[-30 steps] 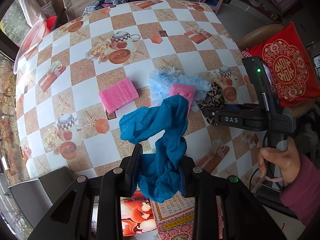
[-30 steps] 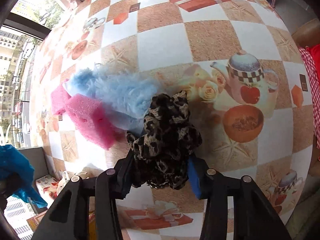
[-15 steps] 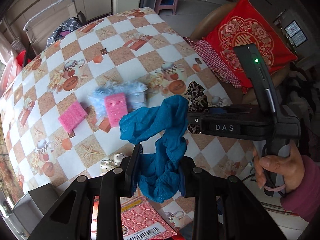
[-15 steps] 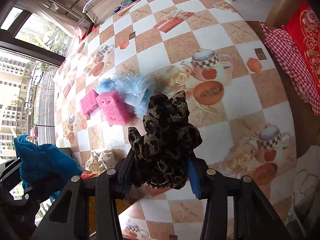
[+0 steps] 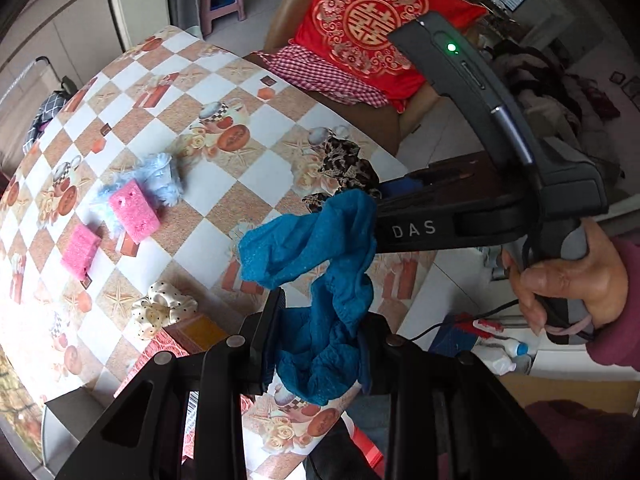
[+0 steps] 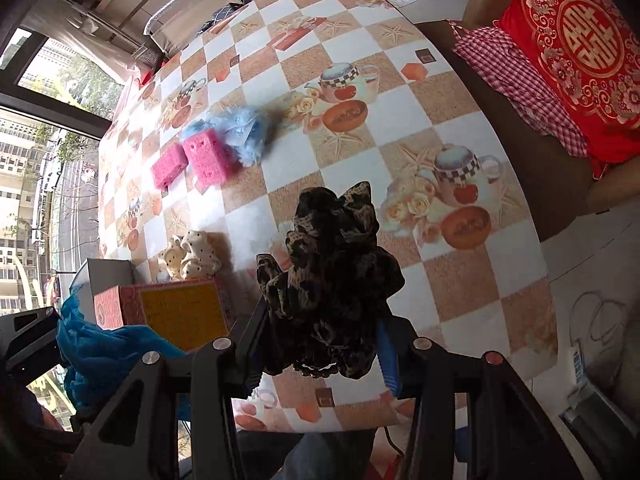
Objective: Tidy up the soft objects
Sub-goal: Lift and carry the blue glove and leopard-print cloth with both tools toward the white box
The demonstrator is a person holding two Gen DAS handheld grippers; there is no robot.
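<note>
Both claws are lifted above the checkered tabletop. The left claw pinches a blue scrunchie, and the right claw grips a leopard-print scrunchie. On the tabletop lie two pink sponges, one propped on a fluffy light-blue scrunchie, and a cream polka-dot scrunchie beside a red box.
</note>
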